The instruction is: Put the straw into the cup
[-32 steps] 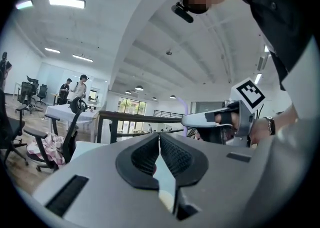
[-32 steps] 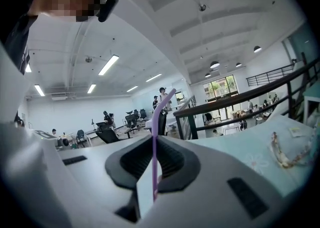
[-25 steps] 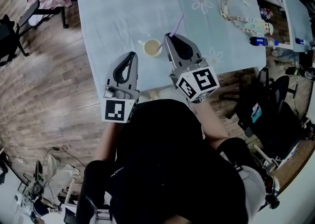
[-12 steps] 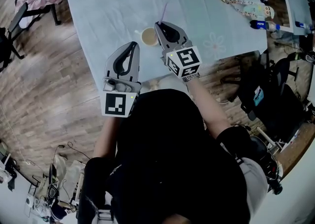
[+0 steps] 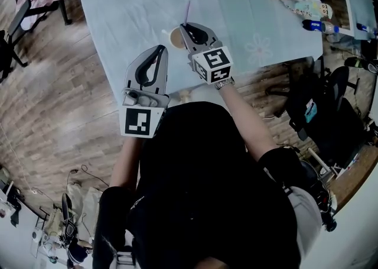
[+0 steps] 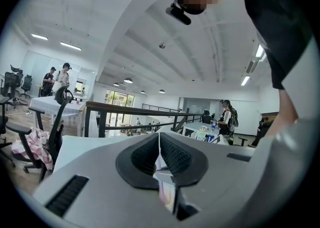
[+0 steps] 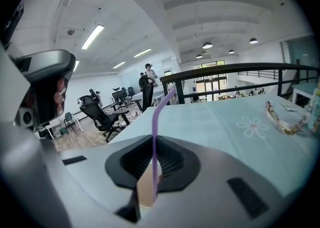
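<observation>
pale blue flowered worktop [image 5: 136,7]: white cup of tan drink [image 5: 175,37] near its edge. right gripper [image 5: 185,25] fingers clamp thin purple straw [image 5: 187,10] upright, aiming its lower end into cup; left gripper [image 5: 160,49] fingers closed, empty.

In the head view the right gripper [image 5: 185,26] covered most of the cup [image 5: 175,37] and the lower end of the straw [image 5: 187,11]. The table [image 5: 130,2] ran off the top edge. In the left gripper view a pale shape [image 6: 164,184] below the fingers [image 6: 177,154] was too blurred to tell
</observation>
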